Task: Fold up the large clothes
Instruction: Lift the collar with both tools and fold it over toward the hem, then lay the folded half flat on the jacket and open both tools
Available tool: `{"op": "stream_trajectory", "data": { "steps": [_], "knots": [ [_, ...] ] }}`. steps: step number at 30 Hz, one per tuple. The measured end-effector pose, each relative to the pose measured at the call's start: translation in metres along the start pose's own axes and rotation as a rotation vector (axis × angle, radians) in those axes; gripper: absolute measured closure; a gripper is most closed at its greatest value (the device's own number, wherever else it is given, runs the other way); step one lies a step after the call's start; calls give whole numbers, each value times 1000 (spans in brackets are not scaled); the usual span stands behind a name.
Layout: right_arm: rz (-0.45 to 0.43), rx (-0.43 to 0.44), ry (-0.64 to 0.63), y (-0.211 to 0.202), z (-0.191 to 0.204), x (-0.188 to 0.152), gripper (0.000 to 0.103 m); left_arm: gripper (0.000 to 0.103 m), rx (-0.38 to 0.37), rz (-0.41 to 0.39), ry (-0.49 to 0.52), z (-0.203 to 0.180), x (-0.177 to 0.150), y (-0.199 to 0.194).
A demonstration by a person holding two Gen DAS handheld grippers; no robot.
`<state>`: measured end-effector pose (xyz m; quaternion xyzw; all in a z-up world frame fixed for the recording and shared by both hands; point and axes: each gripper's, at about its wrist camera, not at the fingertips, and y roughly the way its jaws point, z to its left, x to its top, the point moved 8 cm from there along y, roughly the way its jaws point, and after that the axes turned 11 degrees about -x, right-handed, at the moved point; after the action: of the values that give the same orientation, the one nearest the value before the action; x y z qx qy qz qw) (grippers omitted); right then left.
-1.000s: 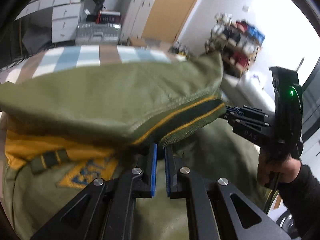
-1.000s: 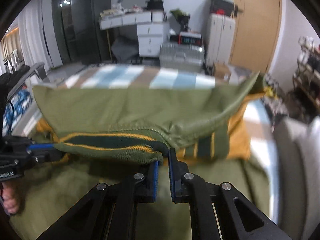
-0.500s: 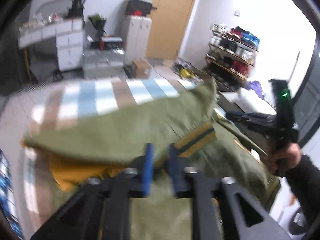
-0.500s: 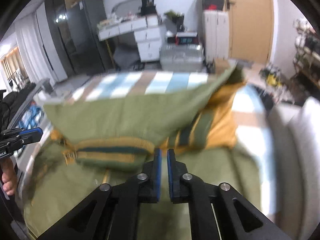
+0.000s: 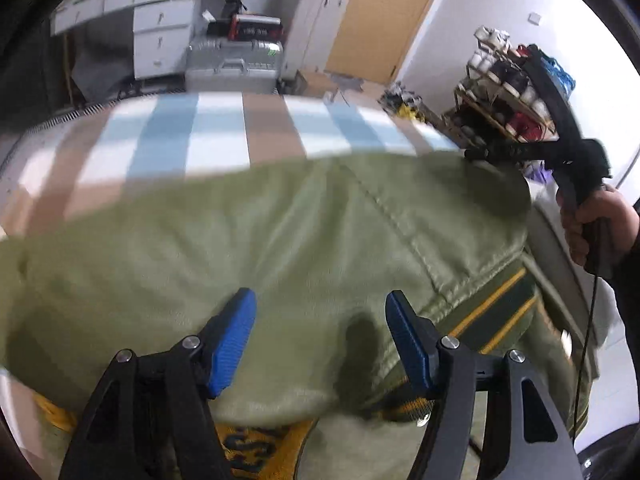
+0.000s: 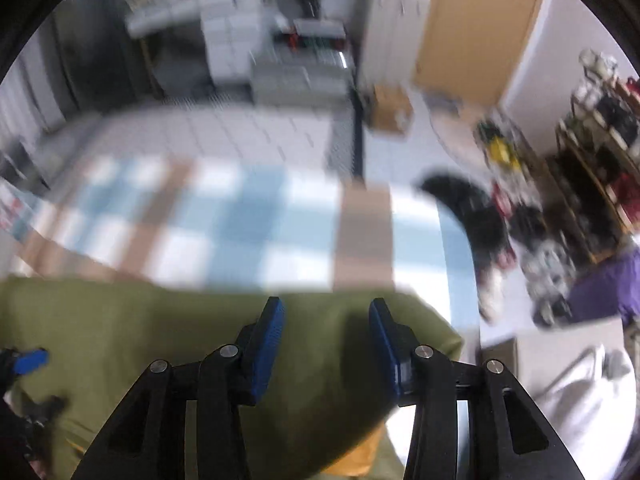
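An olive green jacket [image 5: 280,240] with a yellow lining and a dark green and yellow striped hem [image 5: 492,312] lies folded over on a checked bed cover [image 5: 200,136]. My left gripper [image 5: 320,320] is open and empty just above the folded cloth. My right gripper [image 6: 326,332] is open and empty over the jacket [image 6: 160,340] near its far right corner. The right gripper also shows in the left wrist view [image 5: 560,148], held in a hand at the jacket's right edge.
The checked cover [image 6: 240,220] lies bare beyond the jacket. A silver suitcase [image 5: 232,64], white drawers [image 5: 160,36] and a wooden door [image 5: 384,12] stand behind the bed. A shoe rack [image 5: 508,92] stands at the right. White cloth [image 6: 580,392] lies at the lower right.
Both grippers were shut on the jacket's striped hem and carried it forward. Both have now opened and let go, and the folded half lies on the jacket.
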<state>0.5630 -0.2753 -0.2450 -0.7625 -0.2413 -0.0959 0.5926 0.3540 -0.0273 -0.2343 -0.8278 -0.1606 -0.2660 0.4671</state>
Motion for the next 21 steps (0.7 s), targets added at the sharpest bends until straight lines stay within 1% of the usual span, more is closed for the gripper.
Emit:
{"op": "stream_trajectory", "data": {
  "steps": [1,2,4,7,9,10,12,15,17,18,21],
  "knots": [
    [32,27,-2,9,1,-16,61,41,7,-7,21,-4,-4,-4],
    [25,41,4,11,1,-30,61,41,15,-3,36,-8,-7,-8],
    [-35,68,35,5,-5,-49,61,41,40,27,61,-13,-13,-12],
    [-47,115,107,-3,-16,-73,60,41,42,65,42,-14,-14,-21],
    [-62,109,103,-8,-19,-82,60,41,39,70,13,-11,-11,-35],
    [-67,102,101,-9,-20,-86,60,41,54,59,7,-8,-7,-47],
    [-66,104,112,-10,-21,-85,60,41,97,13,24,1,4,-68],
    [-64,112,139,-10,-20,-81,60,40,238,-61,50,27,26,-102],
    [-74,104,136,-9,-17,-80,60,40,277,-66,29,53,33,-111],
    [-81,100,136,-8,-16,-80,60,40,286,-48,6,67,31,-108],
    [-95,102,137,-5,-16,-79,60,41,243,92,-83,97,2,-78]
  ]
}}
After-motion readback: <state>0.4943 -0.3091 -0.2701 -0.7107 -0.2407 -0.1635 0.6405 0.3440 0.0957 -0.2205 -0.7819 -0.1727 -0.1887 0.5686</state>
